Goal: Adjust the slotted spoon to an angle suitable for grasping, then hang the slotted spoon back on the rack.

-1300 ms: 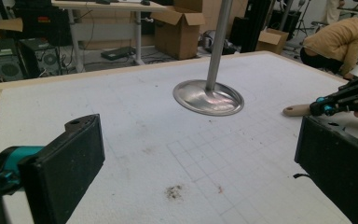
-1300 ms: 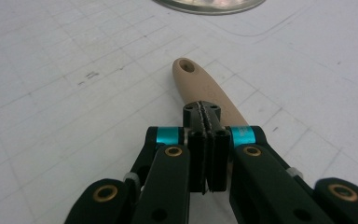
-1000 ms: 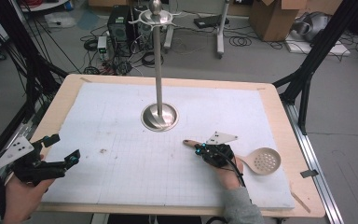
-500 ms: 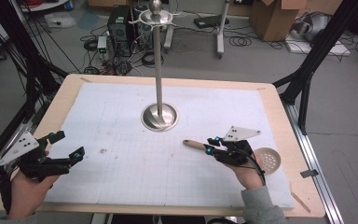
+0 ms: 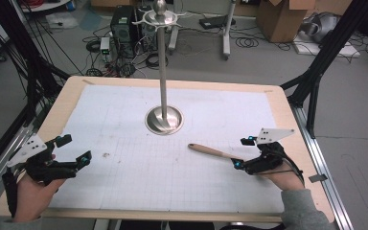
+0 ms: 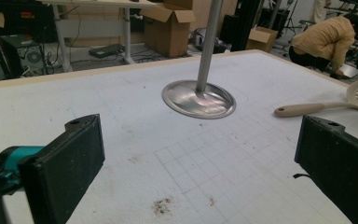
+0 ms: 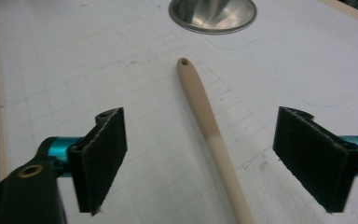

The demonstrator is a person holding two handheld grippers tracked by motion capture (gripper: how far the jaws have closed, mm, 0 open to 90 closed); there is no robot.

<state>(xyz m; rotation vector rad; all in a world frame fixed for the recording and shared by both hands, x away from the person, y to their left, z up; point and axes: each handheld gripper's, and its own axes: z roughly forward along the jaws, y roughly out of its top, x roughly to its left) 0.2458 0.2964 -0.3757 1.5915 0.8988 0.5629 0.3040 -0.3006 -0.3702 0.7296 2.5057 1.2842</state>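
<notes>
Since the right gripper (image 5: 243,152), jaws just spread, straddles the spoon handle (image 7: 205,126), clamp it squarely pointing 12 o'clock.

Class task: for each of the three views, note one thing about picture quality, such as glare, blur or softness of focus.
High view: soft overall, even light, a bright sheen on the stand's base. Left gripper view: glare on that base, the near pads blurred, the background person soft. Right gripper view: the skimmer handle fairly sharp, softening at the bottom edge, the right claw slightly blurred.

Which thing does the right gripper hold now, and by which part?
Nothing. The right gripper has just been opening; the skimmer handle lies on the table between its jaws, untouched.
</notes>
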